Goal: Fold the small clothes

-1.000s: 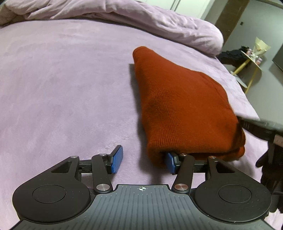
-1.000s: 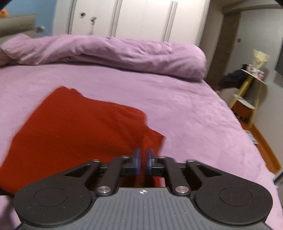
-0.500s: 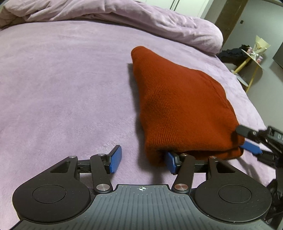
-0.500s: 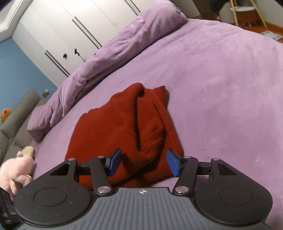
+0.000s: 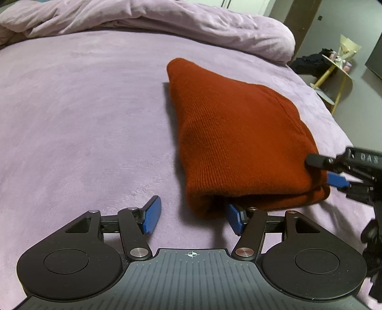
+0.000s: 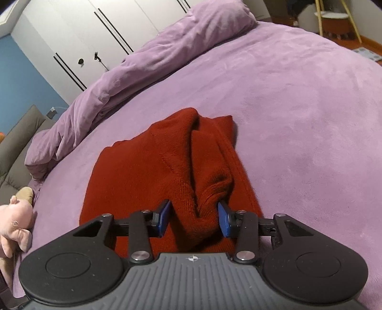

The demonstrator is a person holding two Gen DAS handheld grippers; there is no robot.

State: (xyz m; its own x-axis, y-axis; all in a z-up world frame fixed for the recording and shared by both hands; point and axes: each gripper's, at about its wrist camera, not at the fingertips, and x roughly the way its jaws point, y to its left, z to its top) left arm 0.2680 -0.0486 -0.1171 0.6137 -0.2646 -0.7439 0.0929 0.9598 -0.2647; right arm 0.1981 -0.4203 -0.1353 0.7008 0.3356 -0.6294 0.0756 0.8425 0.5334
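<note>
The rust-red knit sweater (image 5: 238, 143) is already folded into a chunky bundle, ribbed texture showing, with a rounded folded edge toward the bottom of the left wrist frame. It lies on the purple bed (image 5: 83, 114), right of centre in that view, with the rumpled duvet (image 5: 167, 21) across the top.

From the right wrist view the sweater (image 6: 148, 171) sits mid-frame, with a raised ridge of fabric running down toward the camera.

The left hand-held gripper (image 5: 193, 218) has been opening its jaws and is released: the left pad is well clear on bare bed, and the right pad is tucked just under the sweater's near edge, not squeezing anything.

The right hand-held gripper (image 6: 193, 219) has just been closing its jaws, and that ridge of knit sits between the pads, touching both; looks like it's grasping the fold.

A pink plush toy (image 6: 14, 219) lies at the left edge.
</note>
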